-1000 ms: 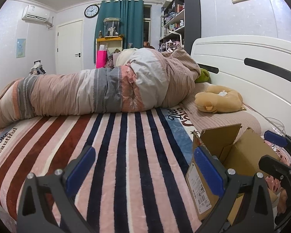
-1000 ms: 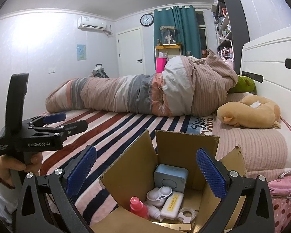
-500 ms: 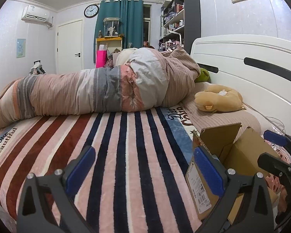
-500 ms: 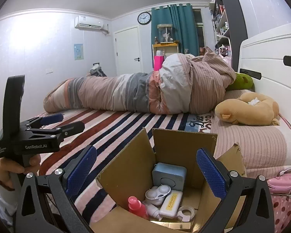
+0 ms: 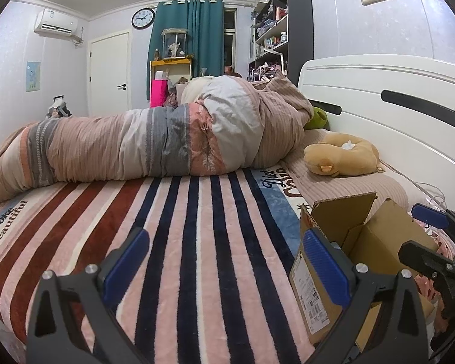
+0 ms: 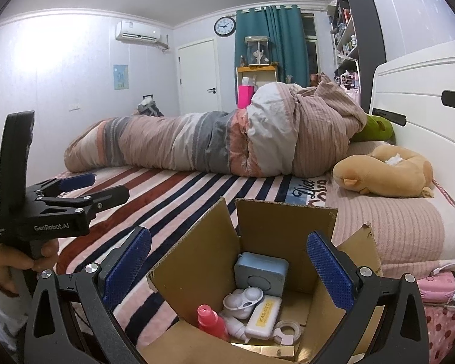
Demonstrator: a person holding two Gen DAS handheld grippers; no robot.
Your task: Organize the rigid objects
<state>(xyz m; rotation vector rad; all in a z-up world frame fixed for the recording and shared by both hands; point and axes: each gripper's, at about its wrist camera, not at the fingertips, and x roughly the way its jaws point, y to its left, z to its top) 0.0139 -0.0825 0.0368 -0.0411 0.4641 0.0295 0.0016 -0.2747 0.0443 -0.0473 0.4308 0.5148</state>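
Striped bed [image 5: 197, 242], both jaws apart — box [image 6: 276, 242] contents visible only from right wrist

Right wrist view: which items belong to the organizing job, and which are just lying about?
Job: box, blue case, red bottle, white case, tape roll.
Lying about: duvet, plush toy, pink pouch.

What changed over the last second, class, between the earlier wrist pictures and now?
Very little. The right gripper tipped slightly down and closer over the open cardboard box, showing more of its inside. Nothing was grasped or released. The left gripper stayed open over the striped blanket; the box contents kept their places.
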